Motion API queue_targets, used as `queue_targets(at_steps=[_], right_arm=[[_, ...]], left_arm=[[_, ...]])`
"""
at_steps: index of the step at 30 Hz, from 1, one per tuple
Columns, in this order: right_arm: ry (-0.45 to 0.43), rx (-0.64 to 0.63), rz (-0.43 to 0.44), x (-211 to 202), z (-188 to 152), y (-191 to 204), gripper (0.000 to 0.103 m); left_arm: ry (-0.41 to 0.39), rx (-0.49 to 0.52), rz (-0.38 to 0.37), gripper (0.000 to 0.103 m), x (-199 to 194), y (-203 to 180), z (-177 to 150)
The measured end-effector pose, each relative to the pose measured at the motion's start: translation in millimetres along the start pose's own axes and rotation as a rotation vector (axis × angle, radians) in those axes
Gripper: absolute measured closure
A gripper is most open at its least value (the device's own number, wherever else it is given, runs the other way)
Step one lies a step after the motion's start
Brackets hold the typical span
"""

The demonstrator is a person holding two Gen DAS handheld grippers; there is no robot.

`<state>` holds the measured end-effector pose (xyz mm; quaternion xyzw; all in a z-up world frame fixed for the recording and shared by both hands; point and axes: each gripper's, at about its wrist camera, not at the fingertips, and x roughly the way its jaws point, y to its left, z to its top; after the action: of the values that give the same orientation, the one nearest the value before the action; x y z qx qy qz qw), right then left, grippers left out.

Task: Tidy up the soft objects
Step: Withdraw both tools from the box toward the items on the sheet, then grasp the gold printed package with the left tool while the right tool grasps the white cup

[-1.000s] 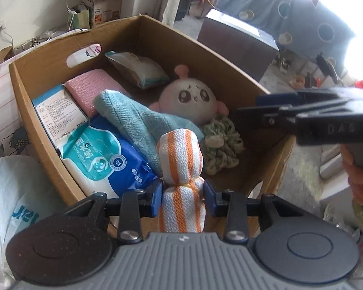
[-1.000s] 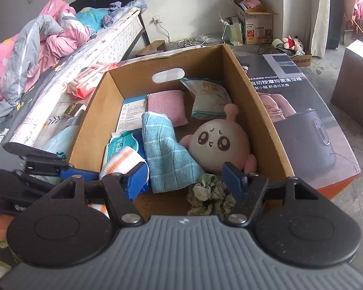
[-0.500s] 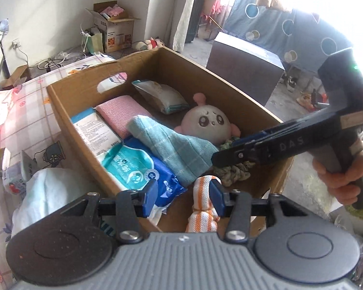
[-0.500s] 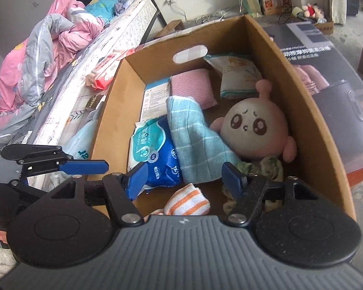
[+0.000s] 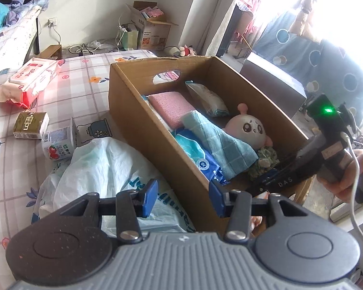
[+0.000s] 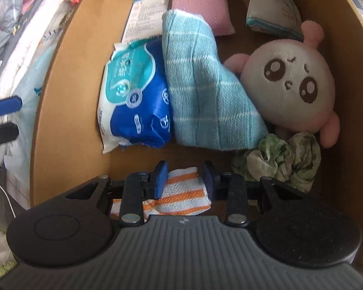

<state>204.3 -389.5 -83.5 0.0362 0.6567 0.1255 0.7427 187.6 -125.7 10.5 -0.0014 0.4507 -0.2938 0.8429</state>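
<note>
An orange-and-white striped cloth (image 6: 184,193) lies at the near end of the cardboard box (image 6: 60,96). My right gripper (image 6: 184,178) points down into the box, its jaws closing with both pads against the cloth. Further in lie a teal towel (image 6: 205,96), a blue wipes pack (image 6: 138,96), a pink-eared plush (image 6: 288,84), a green scrunchie (image 6: 283,162) and a pink pad (image 6: 200,4). My left gripper (image 5: 182,198) hangs open and empty outside the box's near left wall (image 5: 157,145), above a white plastic bag (image 5: 104,166).
On the checked bedsheet left of the box lie a red wipes pack (image 5: 29,79) and two small cartons (image 5: 31,124) (image 5: 59,142). A hand (image 5: 346,183) holds the right gripper's handle at the box's right corner. A dark cabinet (image 5: 273,82) stands beyond.
My left gripper let go of the striped cloth and drew back left, out of the box. The right gripper tipped down into the box and closed around that cloth.
</note>
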Motion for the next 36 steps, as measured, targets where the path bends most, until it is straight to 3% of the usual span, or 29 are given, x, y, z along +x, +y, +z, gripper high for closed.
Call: queue_targets(at_steps=[6, 8, 14, 18, 22, 28, 33, 36], right_arm=[[0.037, -0.013, -0.018, -10, -14, 5, 0.070], [0.010, 0.000, -0.017, -13, -14, 7, 0.070], [-0.209, 0.006, -0.011, -59, -4, 18, 0.056], [-0.340, -0.022, 0.040, -91, 13, 43, 0.051], [-0.418, -0.096, 0.114, -108, 38, 78, 0.047], [-0.427, -0.242, 0.186, -96, 96, 149, 0.035], [-0.394, -0.469, 0.094, -59, 137, 217, 0.030], [-0.366, -0.585, 0.026, -28, 156, 240, 0.025]], left_arm=[[-0.020, -0.033, -0.005, 0.054, -6, 14, -6], [-0.034, -0.042, 0.010, 0.048, -11, 19, -10], [-0.094, -0.073, 0.091, 0.039, -35, 39, -21], [-0.145, -0.107, 0.165, 0.034, -59, 63, -27], [-0.181, -0.128, 0.277, 0.032, -78, 91, -29], [-0.185, -0.213, 0.344, 0.032, -76, 138, -16], [-0.165, -0.297, 0.350, 0.032, -56, 185, 16], [-0.142, -0.283, 0.333, 0.022, -32, 207, 39]])
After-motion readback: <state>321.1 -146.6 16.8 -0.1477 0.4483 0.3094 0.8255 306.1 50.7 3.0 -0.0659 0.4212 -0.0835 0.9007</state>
